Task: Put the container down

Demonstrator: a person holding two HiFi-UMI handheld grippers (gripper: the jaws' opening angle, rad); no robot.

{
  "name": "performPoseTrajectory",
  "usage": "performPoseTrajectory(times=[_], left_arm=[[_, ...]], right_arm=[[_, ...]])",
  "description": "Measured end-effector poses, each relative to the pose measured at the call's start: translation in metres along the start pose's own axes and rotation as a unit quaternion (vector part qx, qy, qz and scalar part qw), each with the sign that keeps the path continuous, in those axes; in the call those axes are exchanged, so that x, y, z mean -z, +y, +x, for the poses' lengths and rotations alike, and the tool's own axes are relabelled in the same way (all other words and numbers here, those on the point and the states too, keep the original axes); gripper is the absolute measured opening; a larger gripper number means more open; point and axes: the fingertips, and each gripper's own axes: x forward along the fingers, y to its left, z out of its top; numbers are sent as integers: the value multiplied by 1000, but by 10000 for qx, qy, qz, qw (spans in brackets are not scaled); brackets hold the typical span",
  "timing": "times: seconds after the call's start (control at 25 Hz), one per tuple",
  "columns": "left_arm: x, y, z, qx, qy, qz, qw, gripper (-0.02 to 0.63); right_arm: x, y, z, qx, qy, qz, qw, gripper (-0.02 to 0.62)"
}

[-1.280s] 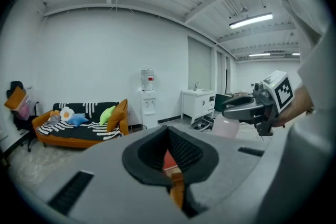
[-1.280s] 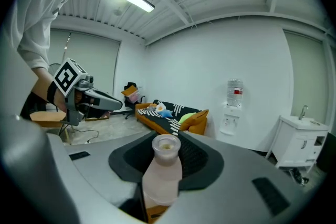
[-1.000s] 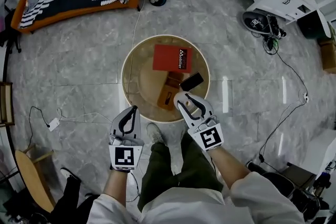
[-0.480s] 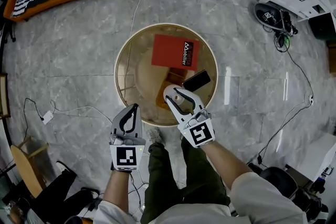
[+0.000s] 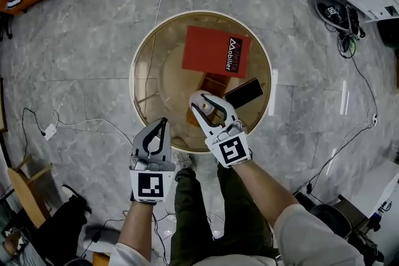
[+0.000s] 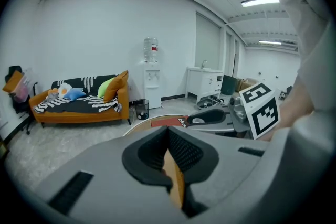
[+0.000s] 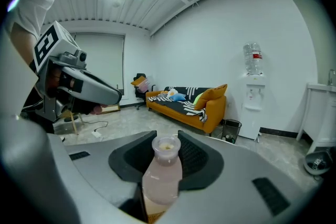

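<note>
My right tool [image 5: 209,110] grips the bottle [image 7: 161,176] over the table [image 5: 163,65], so setting it down is left to do; my left tool [image 5: 162,126] is closed, empty.

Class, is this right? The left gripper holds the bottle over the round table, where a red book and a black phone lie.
No. The right gripper holds the bottle, as the right gripper view shows, over the round table, where a red book and a black phone lie.
</note>
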Motion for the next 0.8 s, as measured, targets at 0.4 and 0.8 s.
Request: performPoseTrajectory(times=[0.4,0.8], left_arm=[[49,6,24,0,330,-87,9994,8],[78,15,36,-57,512,-213,9984,8]], right_arm=[[59,-17,43,-30,132,-47,9999,146],[97,-17,70,-99,231,-67,9997,146]])
